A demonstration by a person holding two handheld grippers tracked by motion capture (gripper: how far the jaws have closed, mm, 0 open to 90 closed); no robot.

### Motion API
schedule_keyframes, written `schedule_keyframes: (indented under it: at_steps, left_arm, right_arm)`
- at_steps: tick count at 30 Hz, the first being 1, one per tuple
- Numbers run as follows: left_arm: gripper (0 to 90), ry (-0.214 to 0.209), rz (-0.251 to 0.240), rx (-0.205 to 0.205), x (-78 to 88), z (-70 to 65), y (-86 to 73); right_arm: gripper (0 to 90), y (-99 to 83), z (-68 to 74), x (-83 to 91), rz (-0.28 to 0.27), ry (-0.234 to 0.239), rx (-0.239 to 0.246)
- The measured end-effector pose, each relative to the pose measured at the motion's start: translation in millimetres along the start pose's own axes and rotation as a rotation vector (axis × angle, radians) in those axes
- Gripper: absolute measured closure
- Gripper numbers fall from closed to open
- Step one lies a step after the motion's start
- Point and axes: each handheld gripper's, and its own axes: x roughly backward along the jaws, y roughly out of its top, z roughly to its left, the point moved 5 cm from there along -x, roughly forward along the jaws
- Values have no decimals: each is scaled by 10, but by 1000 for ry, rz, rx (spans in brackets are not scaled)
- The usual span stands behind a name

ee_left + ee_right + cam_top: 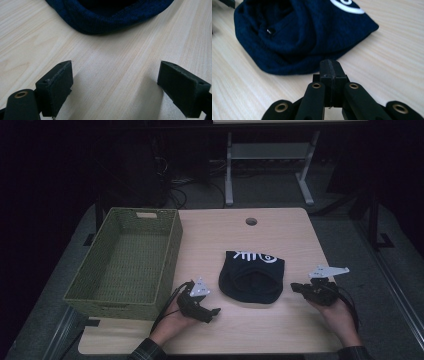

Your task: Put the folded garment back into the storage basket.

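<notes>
Beside beanie (251, 277) — R gripper (329, 68) jaws shut, L gripper (115, 87) wide.

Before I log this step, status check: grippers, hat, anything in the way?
Left gripper open, fingers off the hat. Right gripper shut on nothing beside it. Hat flat on table, nothing between it and basket.

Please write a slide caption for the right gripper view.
Right gripper, jaws shut and empty, before a dark blue knitted hat on the light wooden table.

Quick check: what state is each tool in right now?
Left tool: open, holding nothing, near the dark blue knitted hat.
Right tool: closed, empty.
</notes>
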Motion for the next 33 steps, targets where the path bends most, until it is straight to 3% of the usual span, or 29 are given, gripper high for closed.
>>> schedule_keyframes:
  at_steps: [25,33]
  left_arm:
    - [122,4,-6,3,-3,-1,4]
    - [122,4,-5,5,-3,-3,4]
  right_arm:
    - [900,548,-193,-218,-7,7,6]
    - [900,726,-253,-385,4,54,-6]
